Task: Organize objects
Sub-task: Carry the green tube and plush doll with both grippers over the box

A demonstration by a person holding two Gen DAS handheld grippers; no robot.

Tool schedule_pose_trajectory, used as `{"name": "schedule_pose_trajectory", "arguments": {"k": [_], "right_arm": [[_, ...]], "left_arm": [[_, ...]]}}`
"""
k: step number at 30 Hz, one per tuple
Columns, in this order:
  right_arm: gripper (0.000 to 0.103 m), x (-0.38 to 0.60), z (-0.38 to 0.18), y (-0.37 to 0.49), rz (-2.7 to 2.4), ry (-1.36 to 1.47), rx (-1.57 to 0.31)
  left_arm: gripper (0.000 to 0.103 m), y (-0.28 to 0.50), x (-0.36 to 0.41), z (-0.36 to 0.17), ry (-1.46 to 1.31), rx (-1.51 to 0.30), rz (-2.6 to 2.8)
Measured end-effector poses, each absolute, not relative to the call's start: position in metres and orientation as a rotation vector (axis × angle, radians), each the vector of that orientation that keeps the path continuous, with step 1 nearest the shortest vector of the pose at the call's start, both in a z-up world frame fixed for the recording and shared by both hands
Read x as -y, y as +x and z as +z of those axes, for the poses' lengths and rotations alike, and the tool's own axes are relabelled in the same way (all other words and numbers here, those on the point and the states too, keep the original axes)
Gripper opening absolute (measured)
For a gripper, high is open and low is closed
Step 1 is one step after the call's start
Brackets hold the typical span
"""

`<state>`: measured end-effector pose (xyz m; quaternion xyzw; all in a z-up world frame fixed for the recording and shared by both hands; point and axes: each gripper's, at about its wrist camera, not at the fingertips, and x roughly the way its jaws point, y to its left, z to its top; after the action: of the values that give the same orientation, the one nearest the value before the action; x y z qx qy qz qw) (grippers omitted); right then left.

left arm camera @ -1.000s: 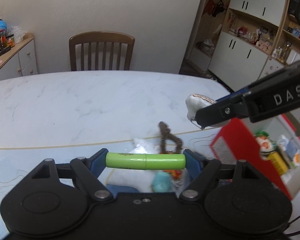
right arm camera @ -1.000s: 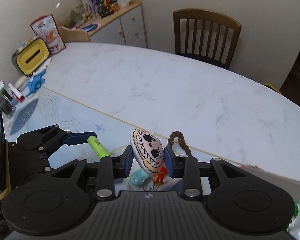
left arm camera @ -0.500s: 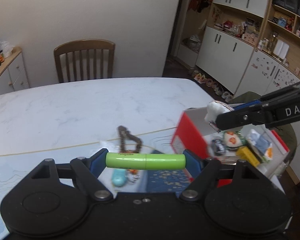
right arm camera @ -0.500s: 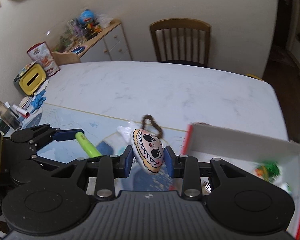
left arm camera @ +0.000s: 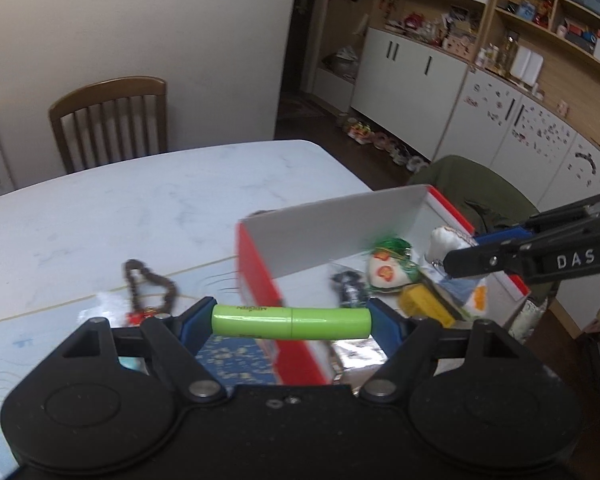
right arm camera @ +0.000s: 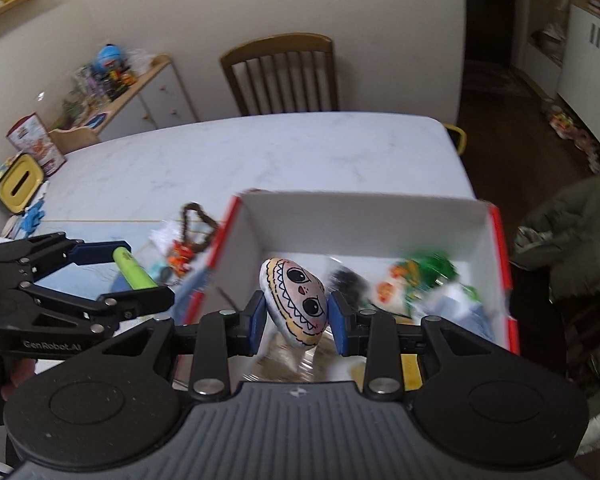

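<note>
While the green tube (left arm camera: 291, 322) is being clamped end to end by the left gripper (left arm camera: 291, 326) near the red box (right arm camera: 500, 240), the painted-face charm (right arm camera: 295, 303) is being gripped by the right gripper (right arm camera: 296, 320) over its open inside

Box (right arm camera: 364, 216) on table (right arm camera: 260, 152); bead string (right arm camera: 194, 220) just left; chair (right arm camera: 280, 72) behind.

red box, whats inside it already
Inside the red box lie a green-and-white packet, a small black item, a yellow block and something pale blue. The near floor is hidden behind the right gripper and its painted stone.
</note>
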<state>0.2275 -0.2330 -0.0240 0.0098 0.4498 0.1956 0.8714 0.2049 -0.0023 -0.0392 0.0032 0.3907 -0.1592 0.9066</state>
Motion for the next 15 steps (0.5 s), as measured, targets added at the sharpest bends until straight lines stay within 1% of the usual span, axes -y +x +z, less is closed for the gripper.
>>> {"name": "schedule_pose_trajectory", "arguments": {"k": [6,15], "right_arm": [[0.033,0.266,-0.044,0.228,0.366,0.010,-0.962],[0.033,0.289,-0.083,0.235,0.363,-0.049,-1.031]], "left_arm": [[0.080,0.220,0.043,-0.044,0.034,-0.830,-0.346],[0.080,0.254,0.095,-0.061,0.076,-0.888,-0.350]]}}
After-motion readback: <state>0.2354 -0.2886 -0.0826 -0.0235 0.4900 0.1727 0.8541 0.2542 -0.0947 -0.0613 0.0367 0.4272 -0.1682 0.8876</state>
